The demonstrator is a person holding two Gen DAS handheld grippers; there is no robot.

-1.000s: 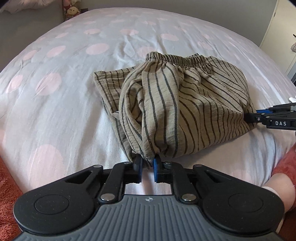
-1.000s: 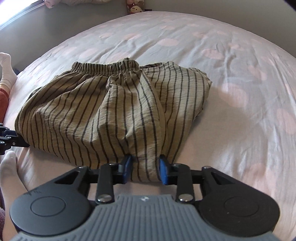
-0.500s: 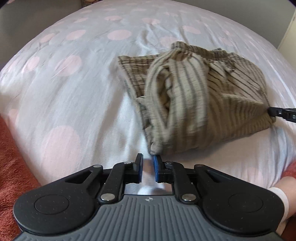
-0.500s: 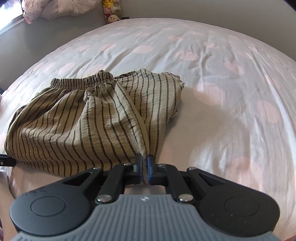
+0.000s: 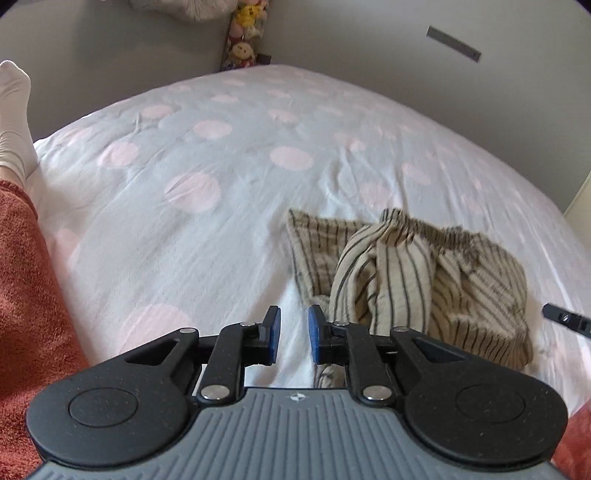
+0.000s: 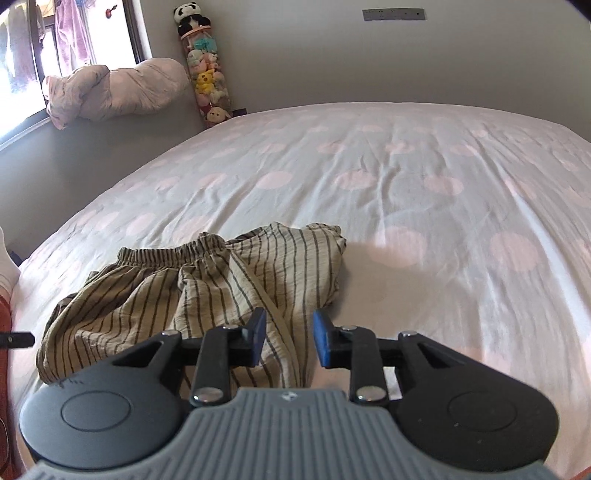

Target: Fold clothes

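Released since a second before: left claw (image 5: 294, 336) and right claw (image 6: 289, 339), both parted and holding nothing, drawn back. Striped shorts (image 6: 207, 299) lay bunched on bed (image 6: 424, 206). Judged: one fold finished; next grasp pending.

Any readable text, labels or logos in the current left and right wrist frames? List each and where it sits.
No readable text in either view.
Left tongs: small round emblem on the grey housing, a symbol, no letters.
Right tongs: same kind of emblem, plus a faint scratched mark on the left black disc, illegible.
Wall plate: too small to show any lettering.
Striped shorts: no tag or print visible.
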